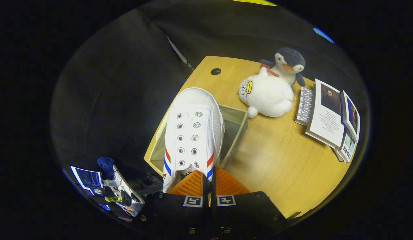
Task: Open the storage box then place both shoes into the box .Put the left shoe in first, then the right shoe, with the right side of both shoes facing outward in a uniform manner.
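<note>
The wooden desk point(276, 160) ran from the tongs toward two o'clock, a small round hole point(215, 71) near its far edge. On its near corner sat the open storage box point(234, 128), just ahead of the tongs at twelve o'clock. A white shoe point(193, 130) with red and blue side stripes hung over the box, toe pointing away at twelve, its heel end clenched between the fingers of the tongs point(209, 191), which were pressed nearly together on it. At one o'clock beyond the box lay a white plush toy point(268, 95) touching a penguin plush point(289, 63). At two o'clock a stack of books point(329, 118) rested on the desk
</note>
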Tool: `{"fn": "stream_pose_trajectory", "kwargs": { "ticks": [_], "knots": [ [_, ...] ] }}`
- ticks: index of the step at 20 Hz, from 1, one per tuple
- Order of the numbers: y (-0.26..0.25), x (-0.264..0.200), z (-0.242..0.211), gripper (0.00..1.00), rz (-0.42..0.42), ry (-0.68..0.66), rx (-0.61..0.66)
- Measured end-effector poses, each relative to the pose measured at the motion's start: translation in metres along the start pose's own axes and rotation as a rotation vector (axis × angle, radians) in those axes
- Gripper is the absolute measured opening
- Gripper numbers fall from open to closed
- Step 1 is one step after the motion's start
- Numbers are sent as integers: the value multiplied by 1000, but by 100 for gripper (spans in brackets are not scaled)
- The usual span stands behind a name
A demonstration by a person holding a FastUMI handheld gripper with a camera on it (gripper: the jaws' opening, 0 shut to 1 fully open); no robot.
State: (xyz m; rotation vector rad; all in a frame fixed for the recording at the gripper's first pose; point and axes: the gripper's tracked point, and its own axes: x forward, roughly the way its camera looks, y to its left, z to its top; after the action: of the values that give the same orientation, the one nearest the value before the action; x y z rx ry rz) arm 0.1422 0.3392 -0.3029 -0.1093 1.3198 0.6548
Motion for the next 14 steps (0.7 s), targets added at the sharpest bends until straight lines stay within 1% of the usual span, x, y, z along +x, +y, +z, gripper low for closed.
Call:
{"fn": "stream_pose_trajectory", "kwargs": {
  "ticks": [9,10,11,12,13,14],
  "knots": [
    [22,40,11,2,-70,49,-76],
    [28,41,14,2,-54,45,-74],
    [40,40,17,14,-8,35,-65],
    [48,42,18,26,15,25,-65],
    [50,34,24,41,32,10,-71],
    [47,29,28,57,26,-4,-83]
  ]
}}
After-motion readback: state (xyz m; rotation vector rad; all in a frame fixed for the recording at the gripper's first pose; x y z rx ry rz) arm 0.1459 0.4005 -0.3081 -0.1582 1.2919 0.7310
